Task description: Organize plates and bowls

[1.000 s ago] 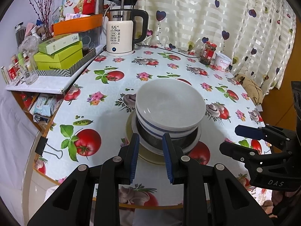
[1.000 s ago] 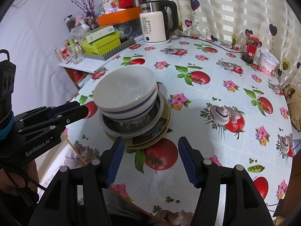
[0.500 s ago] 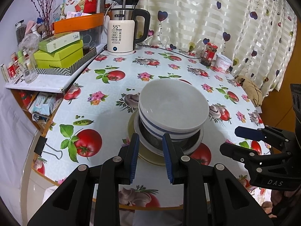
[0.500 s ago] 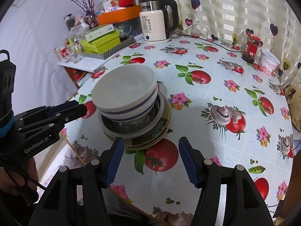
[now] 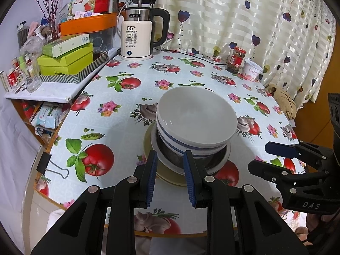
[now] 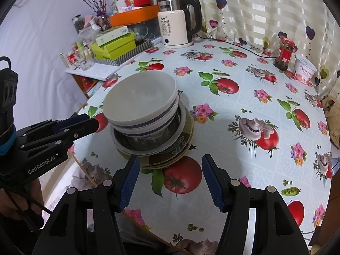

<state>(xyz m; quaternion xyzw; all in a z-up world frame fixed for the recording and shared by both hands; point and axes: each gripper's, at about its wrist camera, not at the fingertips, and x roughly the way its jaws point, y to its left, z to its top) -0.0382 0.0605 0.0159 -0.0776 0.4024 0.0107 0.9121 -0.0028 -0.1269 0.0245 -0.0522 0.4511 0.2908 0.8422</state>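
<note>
One stack stands near the table's front edge. A white bowl (image 5: 197, 119) (image 6: 140, 97) tops it, over blue-striped bowls (image 5: 180, 143), a metal bowl (image 6: 148, 142), a white plate (image 5: 221, 163) and patterned yellowish plates (image 6: 180, 148). My left gripper (image 5: 170, 159) hovers just short of the stack's near rim, its blue pads a narrow gap apart with nothing between them; in the right wrist view it (image 6: 93, 123) reaches in from the left beside the bowls. My right gripper (image 6: 171, 163) stands wide open in front of the stack, holding nothing, and shows at the right (image 5: 261, 158) in the left wrist view.
A white electric kettle (image 5: 137, 40) with its cable stands at the back. A red-lidded jar (image 5: 235, 60) and a white tub (image 5: 252, 72) sit near the curtain. Green boxes (image 5: 65, 61) and glassware crowd a side shelf on the left. A binder clip (image 5: 45, 165) grips the tablecloth's edge.
</note>
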